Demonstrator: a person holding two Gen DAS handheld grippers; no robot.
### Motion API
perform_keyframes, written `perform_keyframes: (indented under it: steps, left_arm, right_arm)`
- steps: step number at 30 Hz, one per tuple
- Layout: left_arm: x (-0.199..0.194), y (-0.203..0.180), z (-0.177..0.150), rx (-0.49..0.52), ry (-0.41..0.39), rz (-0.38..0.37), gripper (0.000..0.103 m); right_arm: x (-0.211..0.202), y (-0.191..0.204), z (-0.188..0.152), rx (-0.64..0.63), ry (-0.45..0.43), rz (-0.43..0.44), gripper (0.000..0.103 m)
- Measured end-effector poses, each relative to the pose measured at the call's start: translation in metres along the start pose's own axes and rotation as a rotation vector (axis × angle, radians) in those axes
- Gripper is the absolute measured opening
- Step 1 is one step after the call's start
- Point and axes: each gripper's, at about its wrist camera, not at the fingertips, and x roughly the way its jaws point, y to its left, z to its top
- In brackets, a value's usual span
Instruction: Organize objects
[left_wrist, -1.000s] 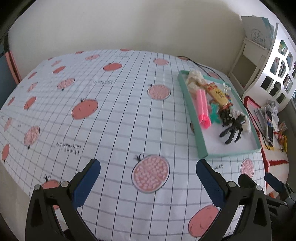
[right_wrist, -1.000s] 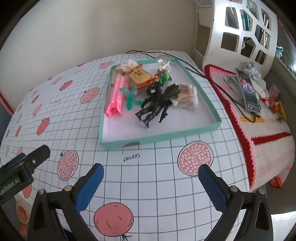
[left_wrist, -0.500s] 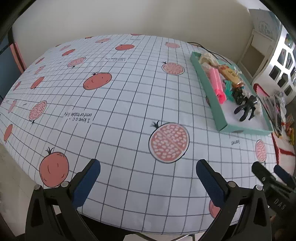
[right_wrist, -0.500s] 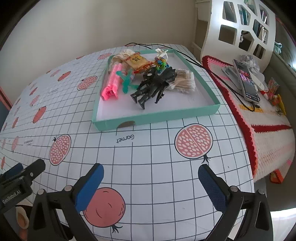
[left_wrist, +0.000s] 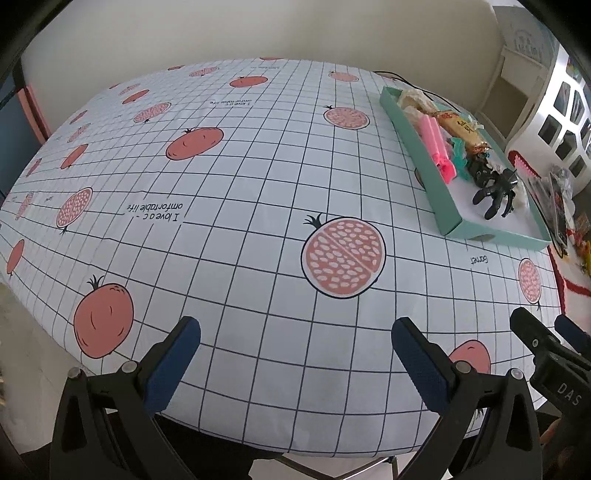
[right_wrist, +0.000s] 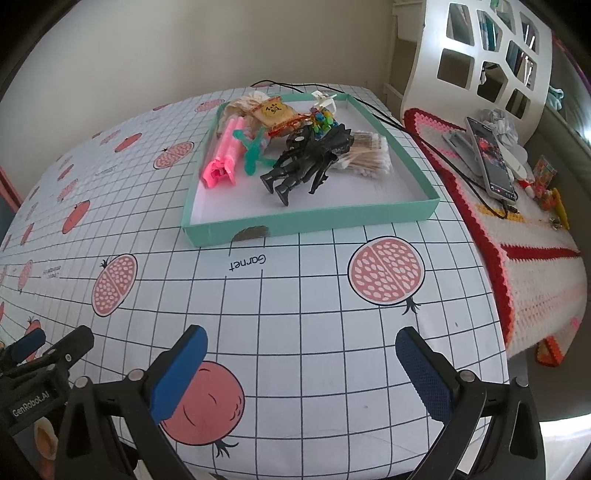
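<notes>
Hovering at the near table edge, both wide open and empty: left gripper (left_wrist: 295, 350), right gripper (right_wrist: 301, 360). Reaching far toward the tray (right_wrist: 314, 219) (toys (right_wrist: 306, 158) piled inside), keeping low.

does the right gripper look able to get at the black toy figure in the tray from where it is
Probably yes. The right gripper is open and empty, and only bare tablecloth lies before the tray. The black toy figure lies on top, though pressed against the cotton swabs.
</notes>
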Motion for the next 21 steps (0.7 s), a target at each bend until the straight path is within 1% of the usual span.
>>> perform_keyframes:
  steps: [21]
  left_arm:
    - [-0.0011,0.0014,-0.0024,0.007,0.000,0.011,0.103]
  right_arm:
    - [0.0005,0.0027,0.0000,-0.008,0.000,0.000,0.103]
